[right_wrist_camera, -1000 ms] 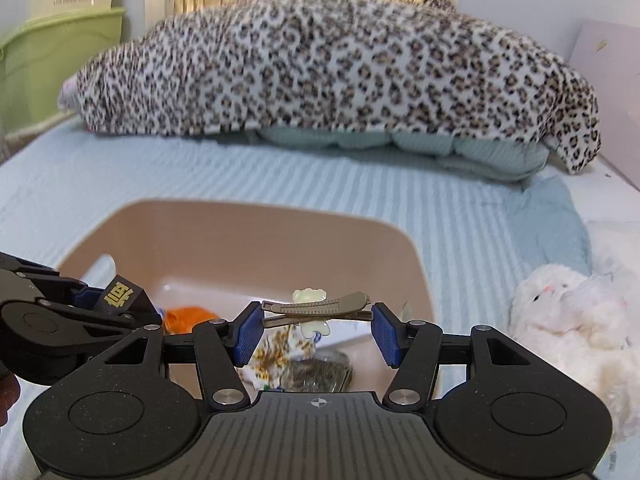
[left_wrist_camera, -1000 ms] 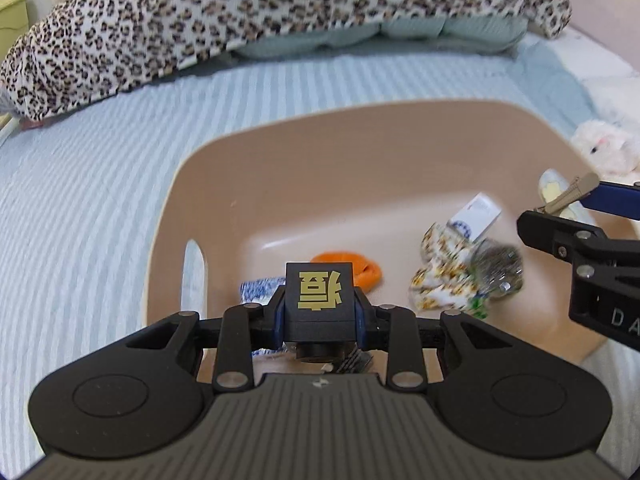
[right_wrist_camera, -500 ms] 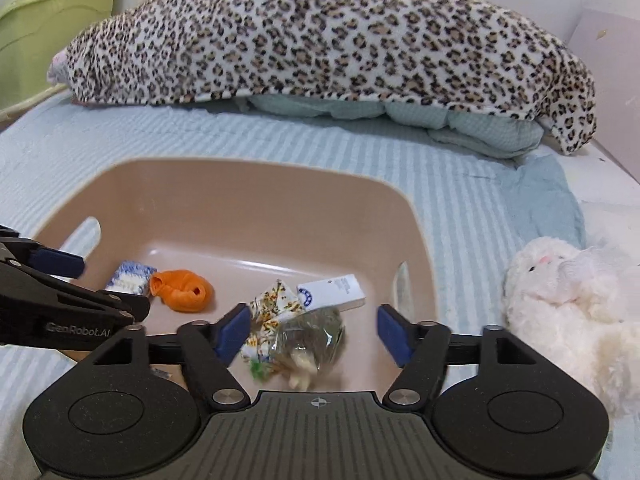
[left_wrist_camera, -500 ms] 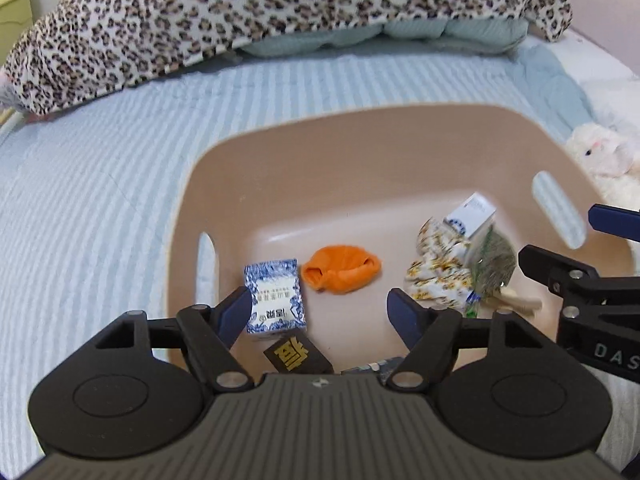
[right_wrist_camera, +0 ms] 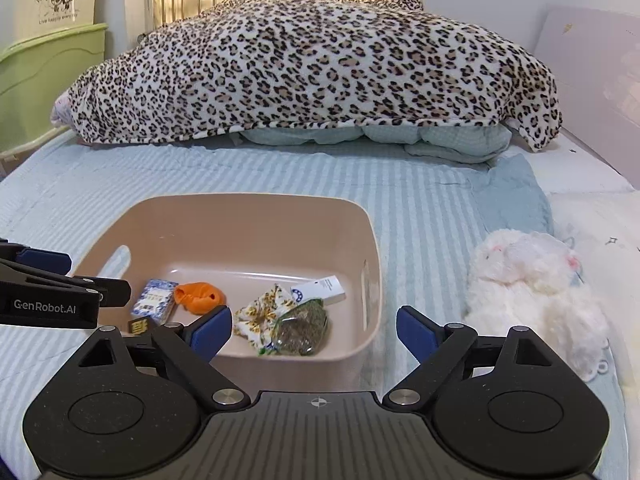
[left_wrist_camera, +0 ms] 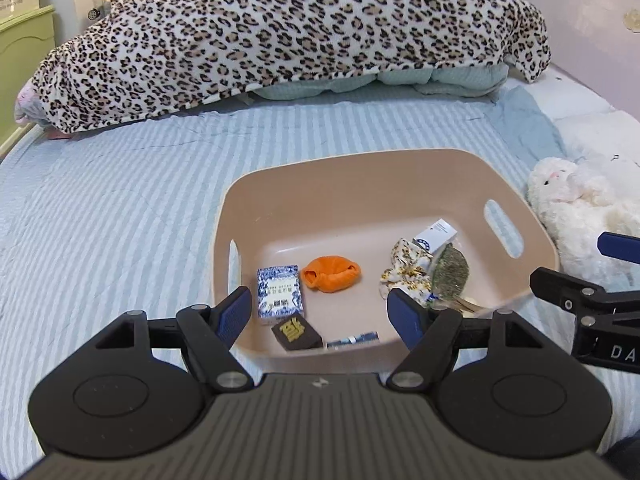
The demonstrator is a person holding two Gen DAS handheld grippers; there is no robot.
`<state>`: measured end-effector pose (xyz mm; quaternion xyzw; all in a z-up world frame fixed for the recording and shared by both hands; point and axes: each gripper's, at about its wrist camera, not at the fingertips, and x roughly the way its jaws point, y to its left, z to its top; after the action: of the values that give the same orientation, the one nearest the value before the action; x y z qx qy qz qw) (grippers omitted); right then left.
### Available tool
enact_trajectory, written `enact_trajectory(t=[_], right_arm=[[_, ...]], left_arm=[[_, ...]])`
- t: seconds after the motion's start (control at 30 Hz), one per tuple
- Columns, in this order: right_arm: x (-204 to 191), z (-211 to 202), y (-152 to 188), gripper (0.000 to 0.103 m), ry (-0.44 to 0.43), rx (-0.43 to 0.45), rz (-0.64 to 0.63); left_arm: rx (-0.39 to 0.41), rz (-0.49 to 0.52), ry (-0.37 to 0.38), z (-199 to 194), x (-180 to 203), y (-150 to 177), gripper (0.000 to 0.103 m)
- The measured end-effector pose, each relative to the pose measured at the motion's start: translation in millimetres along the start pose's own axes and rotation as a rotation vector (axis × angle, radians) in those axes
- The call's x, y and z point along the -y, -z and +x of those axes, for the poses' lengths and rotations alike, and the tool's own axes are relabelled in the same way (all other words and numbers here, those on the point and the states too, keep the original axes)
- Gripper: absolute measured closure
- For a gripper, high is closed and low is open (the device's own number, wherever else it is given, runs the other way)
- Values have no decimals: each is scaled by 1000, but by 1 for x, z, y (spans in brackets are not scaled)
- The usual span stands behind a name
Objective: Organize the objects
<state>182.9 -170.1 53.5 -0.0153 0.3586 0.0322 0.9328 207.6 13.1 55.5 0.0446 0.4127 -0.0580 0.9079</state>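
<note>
Beige bin (left_wrist_camera: 400, 168) on striped bedspread (left_wrist_camera: 120, 208) — holds blue-white box (left_wrist_camera: 279, 295), orange cloth (left_wrist_camera: 331, 273), black block (left_wrist_camera: 297, 333), floral packet (left_wrist_camera: 406, 270). Left gripper (left_wrist_camera: 320, 314) and right gripper (right_wrist_camera: 314, 330) — both spread, empty.

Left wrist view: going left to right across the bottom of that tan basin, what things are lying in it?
Blue-and-white box → orange cloth → floral pouch → clear bag of dried herbs, all in the basin.

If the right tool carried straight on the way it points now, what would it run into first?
Probably the near rim of the beige basket, or just past it the clear bag of dried herbs inside. The right tool is open, empty, and aimed at that corner; depth is hard to judge through the fisheye.
</note>
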Motion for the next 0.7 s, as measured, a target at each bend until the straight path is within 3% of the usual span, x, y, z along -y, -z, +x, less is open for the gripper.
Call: enact_trajectory(t=[0.3, 0.7], right_arm=[[0, -59, 20, 9, -7, 62, -5], [-17, -113, 59, 8, -61, 73, -5]], left_arm=[[40, 4, 18, -56, 5, 36, 27], [82, 11, 35, -119, 6, 85, 27]])
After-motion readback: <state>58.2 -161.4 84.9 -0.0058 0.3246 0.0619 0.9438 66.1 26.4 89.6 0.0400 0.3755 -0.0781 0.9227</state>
